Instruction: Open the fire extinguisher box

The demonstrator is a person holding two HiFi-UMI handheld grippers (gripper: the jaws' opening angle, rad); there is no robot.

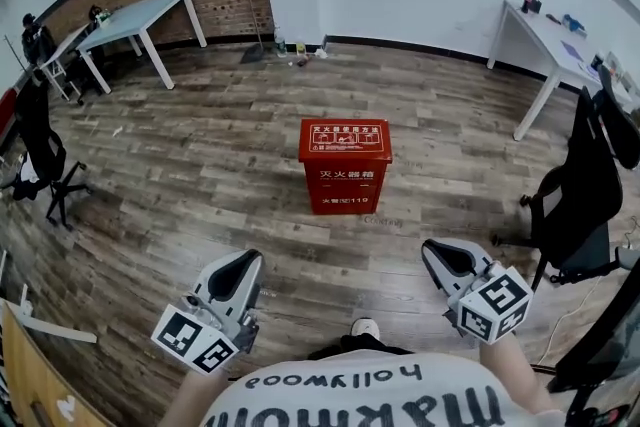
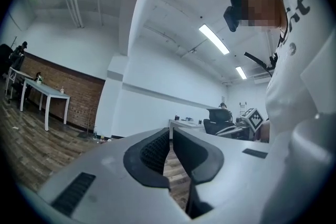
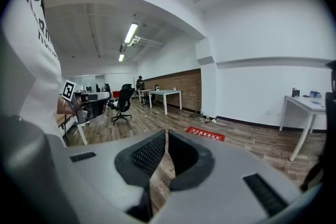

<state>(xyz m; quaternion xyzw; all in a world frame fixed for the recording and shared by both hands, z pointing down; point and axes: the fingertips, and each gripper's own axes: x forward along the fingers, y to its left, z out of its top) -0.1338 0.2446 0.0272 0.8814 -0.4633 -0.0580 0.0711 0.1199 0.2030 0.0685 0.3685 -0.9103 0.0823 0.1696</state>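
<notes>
The red fire extinguisher box (image 1: 345, 165) stands shut on the wooden floor, with white characters on its lid and front. It sits ahead of me, between the two grippers and well apart from both. My left gripper (image 1: 247, 258) is low at the left with its jaws together and nothing between them (image 2: 170, 135). My right gripper (image 1: 432, 248) is low at the right, also shut and empty (image 3: 166, 136). In the right gripper view the box's red lid (image 3: 205, 134) shows just beyond the jaws. The box does not appear in the left gripper view.
A white table (image 1: 140, 15) stands at the back left by the brick wall and another (image 1: 545, 40) at the back right. Black office chairs stand at the left (image 1: 40, 150) and close by on the right (image 1: 580, 195). My shoe (image 1: 365, 327) shows below.
</notes>
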